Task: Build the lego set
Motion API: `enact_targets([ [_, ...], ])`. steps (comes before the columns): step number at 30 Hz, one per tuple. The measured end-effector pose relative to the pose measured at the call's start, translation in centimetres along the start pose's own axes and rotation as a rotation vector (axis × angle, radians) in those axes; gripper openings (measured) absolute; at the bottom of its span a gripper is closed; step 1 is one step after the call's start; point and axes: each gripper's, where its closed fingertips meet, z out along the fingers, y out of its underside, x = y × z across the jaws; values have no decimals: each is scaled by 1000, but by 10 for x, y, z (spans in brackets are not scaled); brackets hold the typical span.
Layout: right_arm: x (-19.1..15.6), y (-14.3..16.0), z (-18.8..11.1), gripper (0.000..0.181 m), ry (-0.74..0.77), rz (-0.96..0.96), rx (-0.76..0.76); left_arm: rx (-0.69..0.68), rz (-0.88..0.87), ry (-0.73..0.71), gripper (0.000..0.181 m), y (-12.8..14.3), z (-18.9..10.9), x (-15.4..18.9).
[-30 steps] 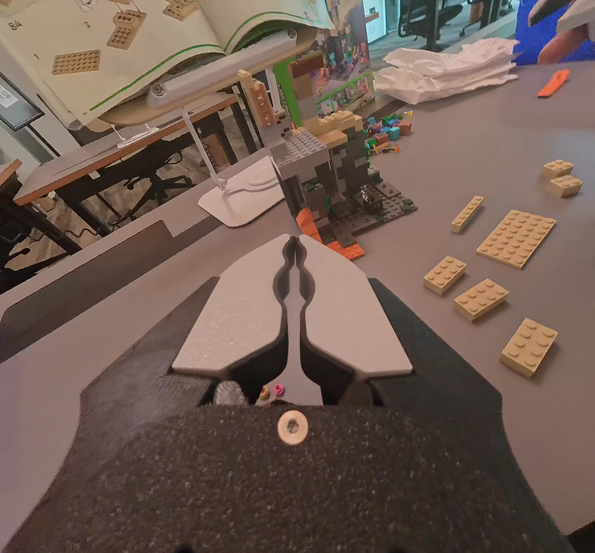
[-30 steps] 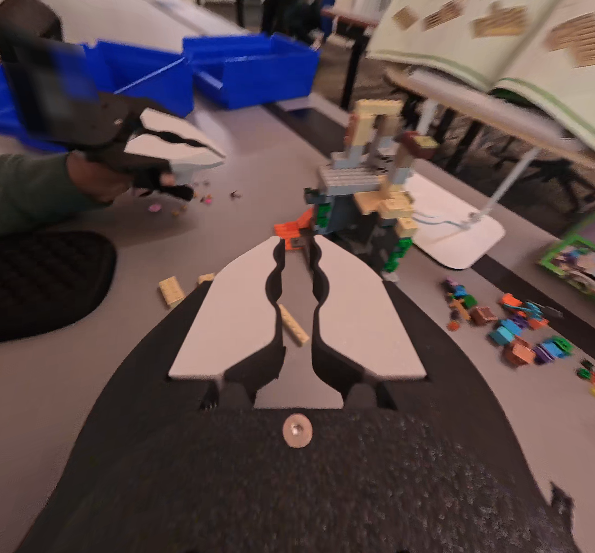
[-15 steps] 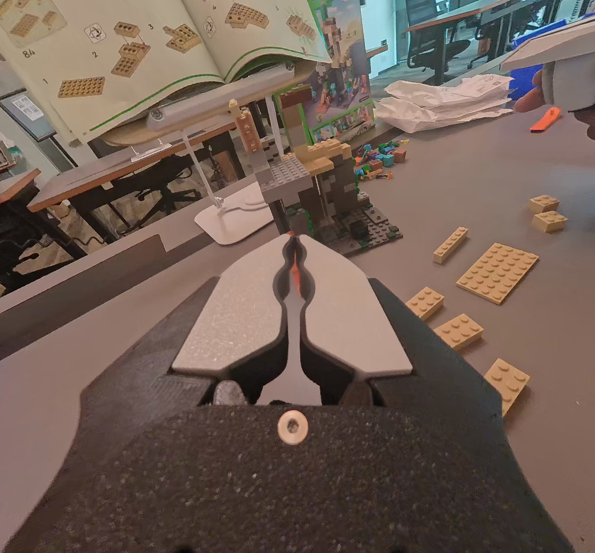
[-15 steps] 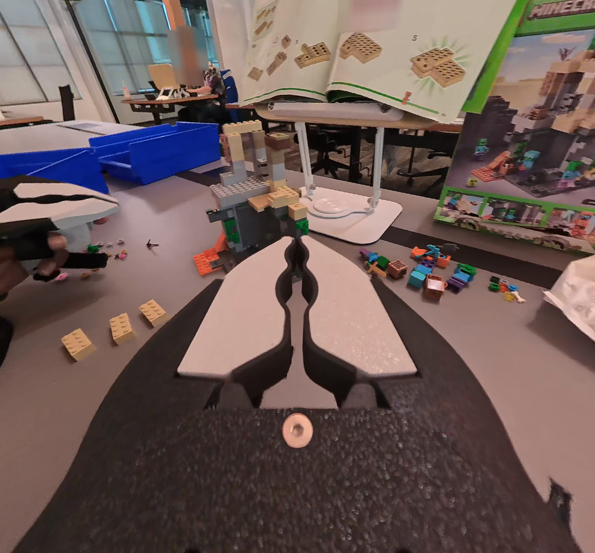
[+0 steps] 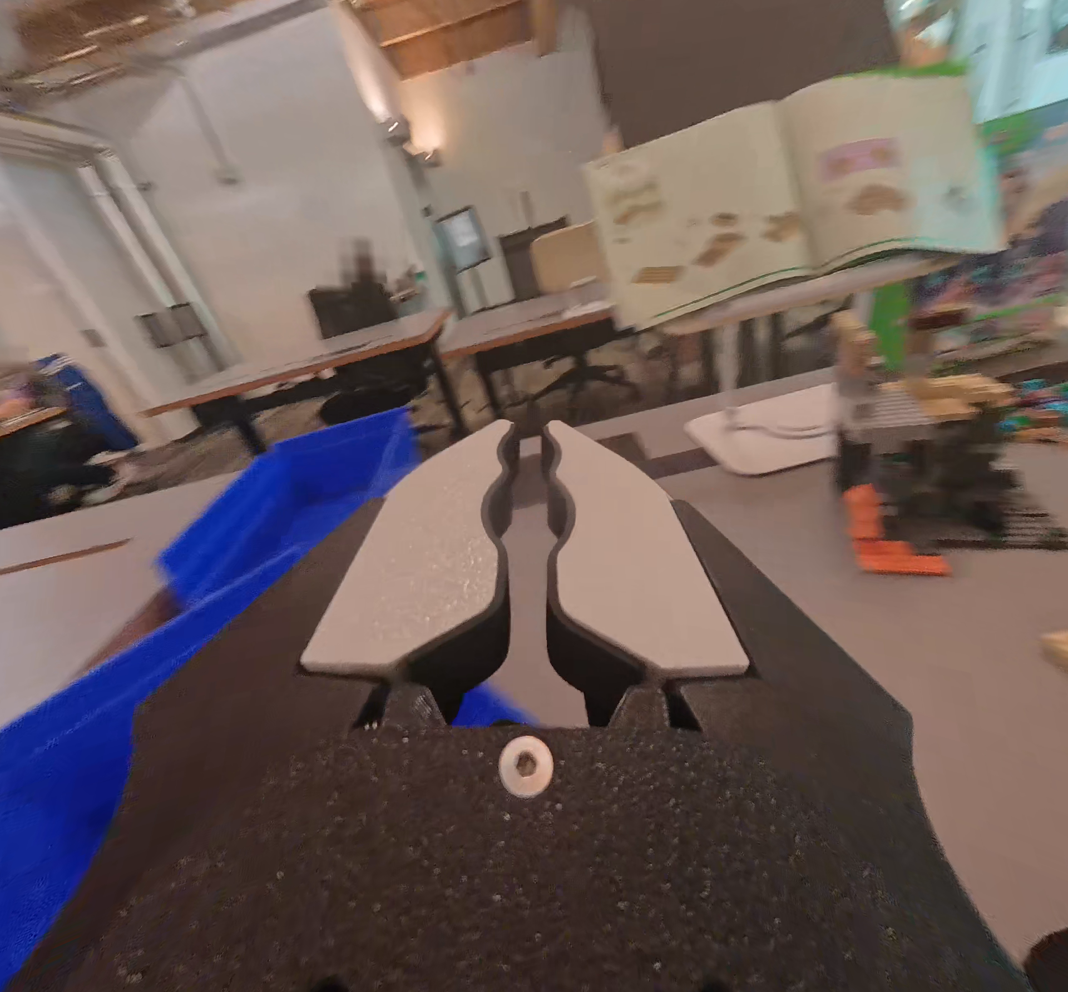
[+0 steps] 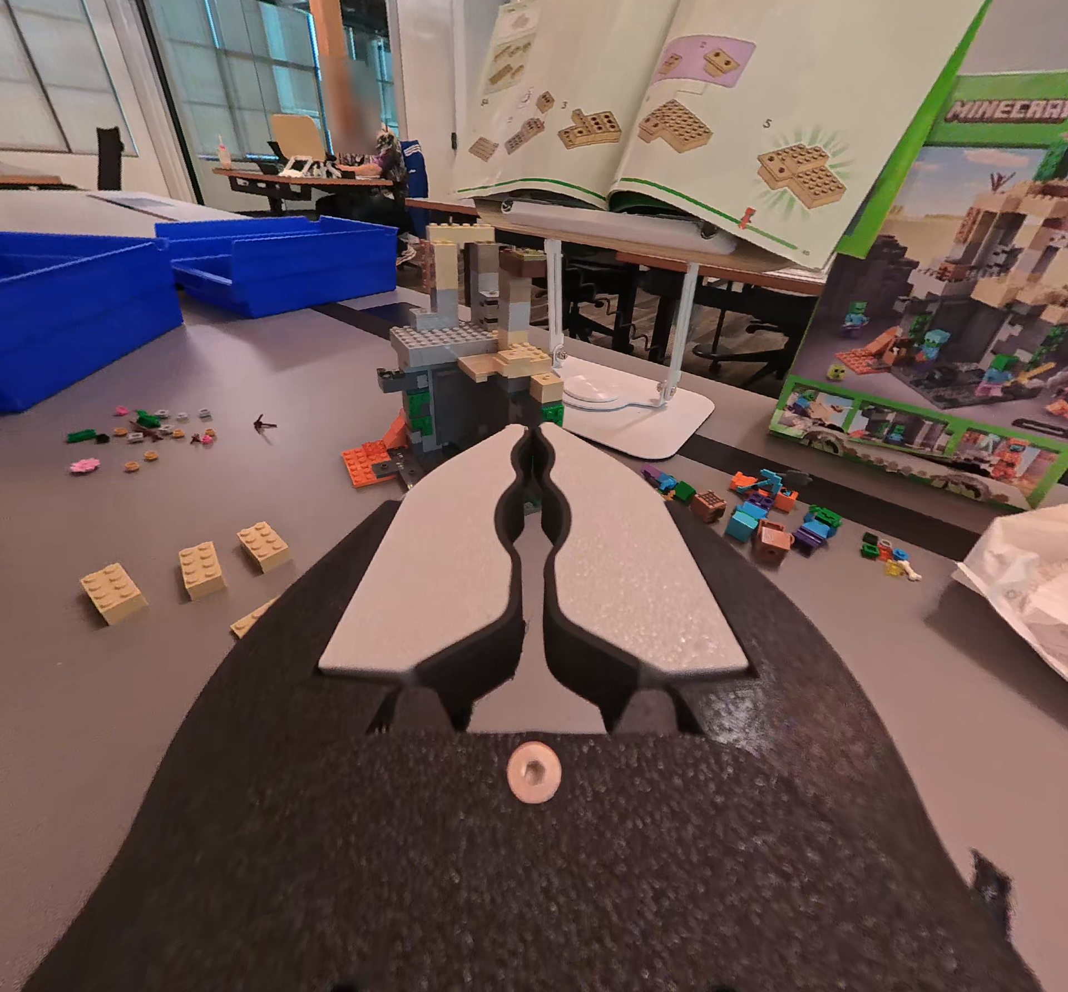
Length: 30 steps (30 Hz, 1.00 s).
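Grey pads of the right gripper [image 6: 533, 433] stand nearly together and hold nothing. The left gripper [image 5: 527, 431] shows a narrow gap, also empty, aimed over a blue bin [image 5: 277, 496] at the worktop's [image 6: 260, 363] left edge. Three tan bricks [image 6: 201, 569] lie loose at the worktop's near left; the partial model [image 6: 468, 363] stands mid-worktop before the open instruction book [image 6: 722, 74]. Judged next: open the right gripper, grasp one tan brick by its long sides, keep studs upward.

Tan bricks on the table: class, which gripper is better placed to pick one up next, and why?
Probably the right gripper: its view faces the tan bricks lying loose nearby. The left gripper points toward a blue bin, the lego build off to its side. Both hold nothing.
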Motion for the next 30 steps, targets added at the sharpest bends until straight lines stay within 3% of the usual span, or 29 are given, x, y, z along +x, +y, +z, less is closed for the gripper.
enact_targets([
  [4,-5,4,2,0,-18,-29,-11,-193,74,-114,13,8,-13,-97],
  [7,-7,10,4,0,-25,-32,-27,-445,111,-62,19,42,-12,-143],
  [11,-5,16,5,0,-17,-48,-48,-795,169,19,26,111,-12,-186],
  [17,4,17,5,0,25,-72,-52,-1230,250,136,31,199,-28,-217],
  [22,2,19,6,0,20,-89,-62,-1566,482,326,36,247,-48,-235],
  [26,-1,19,3,0,16,-130,-59,-1703,674,515,45,263,-52,-243],
  [30,1,21,2,0,22,-147,-68,-1716,749,635,49,275,-45,-245],
])
